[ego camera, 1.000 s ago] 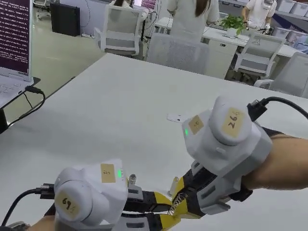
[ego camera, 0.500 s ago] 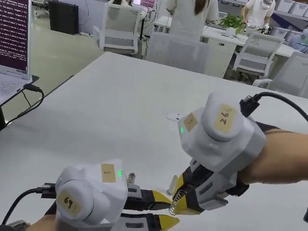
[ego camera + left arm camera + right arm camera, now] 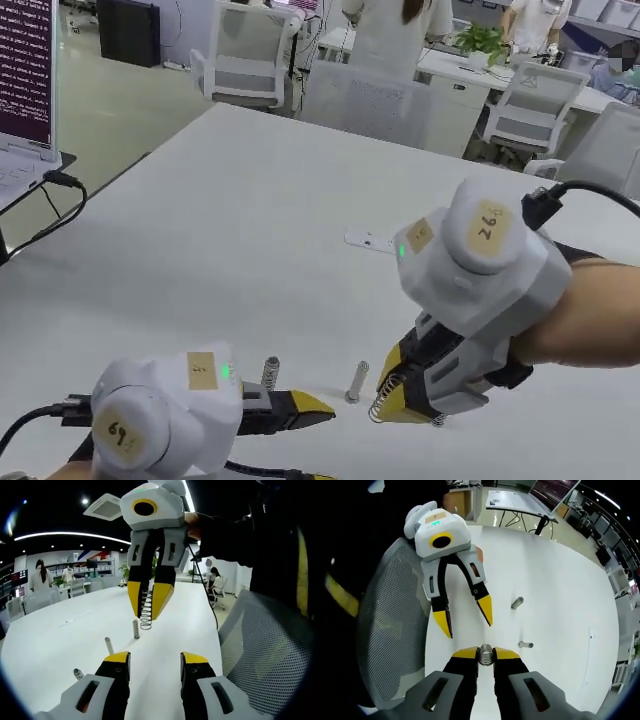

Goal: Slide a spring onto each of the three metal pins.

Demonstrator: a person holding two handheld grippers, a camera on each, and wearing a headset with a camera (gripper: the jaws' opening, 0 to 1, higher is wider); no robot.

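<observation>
**Left fingers pulling clear, spring riding in the right**

I'm watching the left gripper (image 3: 150,656) backing away from the right gripper (image 3: 485,655). A moment ago their tips were almost meeting around the spring (image 3: 146,611), and now a clear gap is opening between them. The left fingers (image 3: 116,658) are standing released, with nothing between them. The right fingers (image 3: 465,655) are clenching the spring by its upper part, so the rest of the coil is hanging free past their tips, apart from the worktop (image 3: 250,220).

The bare pin (image 3: 358,381) is now standing in the gap between the two sets of fingers, just beside the spring's hanging end. A coiled pin (image 3: 270,371) is sitting just ahead of the left fingertips and is looking loaded already. A third pin (image 3: 135,629) is showing just beyond the spring's lower end. It is looking ribbed too, but it is too small for me to be sure.

I'm reading this as the two-handed adjusting being over and the right side carrying alone. I'm expecting the next move to need the coil's open end lining up squarely over the bare pin, since a tilted coil could be catching on the pin's top.
</observation>
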